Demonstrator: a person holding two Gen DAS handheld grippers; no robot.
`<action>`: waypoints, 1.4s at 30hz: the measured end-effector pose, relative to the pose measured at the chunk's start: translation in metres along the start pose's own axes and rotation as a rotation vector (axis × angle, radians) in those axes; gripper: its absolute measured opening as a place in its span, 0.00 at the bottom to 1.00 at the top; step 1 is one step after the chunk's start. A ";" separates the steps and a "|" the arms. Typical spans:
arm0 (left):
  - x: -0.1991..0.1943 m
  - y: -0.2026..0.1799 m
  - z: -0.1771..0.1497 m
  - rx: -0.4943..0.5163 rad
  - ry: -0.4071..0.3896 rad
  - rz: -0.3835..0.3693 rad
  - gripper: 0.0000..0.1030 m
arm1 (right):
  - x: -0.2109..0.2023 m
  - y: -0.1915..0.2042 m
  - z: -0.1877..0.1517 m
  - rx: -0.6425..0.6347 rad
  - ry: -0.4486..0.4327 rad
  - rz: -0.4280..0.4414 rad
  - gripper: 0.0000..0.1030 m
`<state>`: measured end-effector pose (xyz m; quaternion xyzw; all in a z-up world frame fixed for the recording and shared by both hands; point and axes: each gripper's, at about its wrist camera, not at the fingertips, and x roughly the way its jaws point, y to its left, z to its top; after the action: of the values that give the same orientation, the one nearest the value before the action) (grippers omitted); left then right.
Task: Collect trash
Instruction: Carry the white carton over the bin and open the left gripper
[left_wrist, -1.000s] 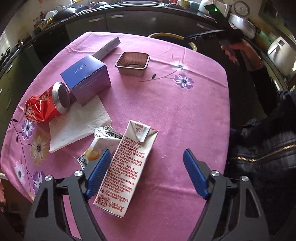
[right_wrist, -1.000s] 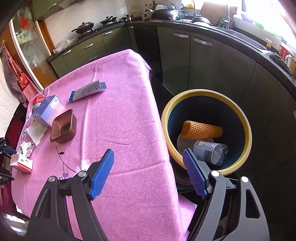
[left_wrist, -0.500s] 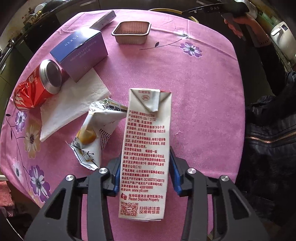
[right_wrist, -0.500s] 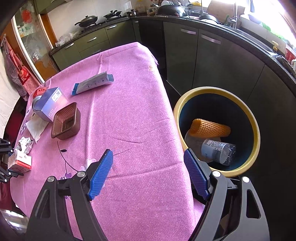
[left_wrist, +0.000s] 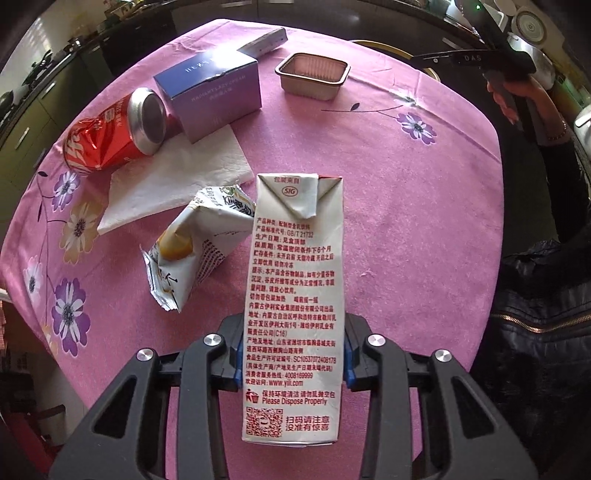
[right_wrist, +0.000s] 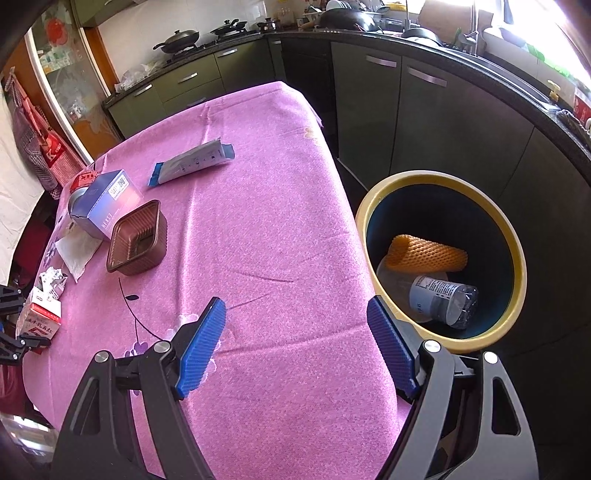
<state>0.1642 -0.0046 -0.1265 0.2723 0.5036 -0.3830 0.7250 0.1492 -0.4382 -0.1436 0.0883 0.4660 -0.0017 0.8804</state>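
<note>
Now our left gripper (left_wrist: 293, 360) has closed onto the milk carton (left_wrist: 295, 291) beside the torn wrapper (left_wrist: 195, 247), while our right gripper (right_wrist: 295, 345) stays wide open and empty.

Home kitchen: pans on stove (right_wrist: 207, 31), green cabinets (right_wrist: 184, 79), sink counter (right_wrist: 480, 44), tableclothed table (right_wrist: 266, 206).

A pink cloth with purple flowers (left_wrist: 416, 127) covers the tabletop (right_wrist: 266, 206). Dark green cupboards (right_wrist: 424, 122) run around the room under a black counter. Pans (right_wrist: 179, 38) sit on the stove. Bright light comes from a window (right_wrist: 569, 33).
</note>
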 end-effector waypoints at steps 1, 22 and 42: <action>-0.003 -0.001 0.001 -0.019 -0.012 0.027 0.34 | 0.000 0.000 0.000 0.001 -0.001 0.002 0.76; -0.025 -0.110 0.175 -0.193 -0.395 0.145 0.35 | -0.036 -0.046 -0.026 0.053 -0.061 -0.006 0.76; 0.136 -0.238 0.393 -0.039 -0.117 -0.010 0.35 | -0.099 -0.207 -0.123 0.370 -0.159 -0.112 0.77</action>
<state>0.1986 -0.4828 -0.1206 0.2329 0.4691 -0.3919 0.7564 -0.0251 -0.6306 -0.1615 0.2221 0.3909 -0.1431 0.8817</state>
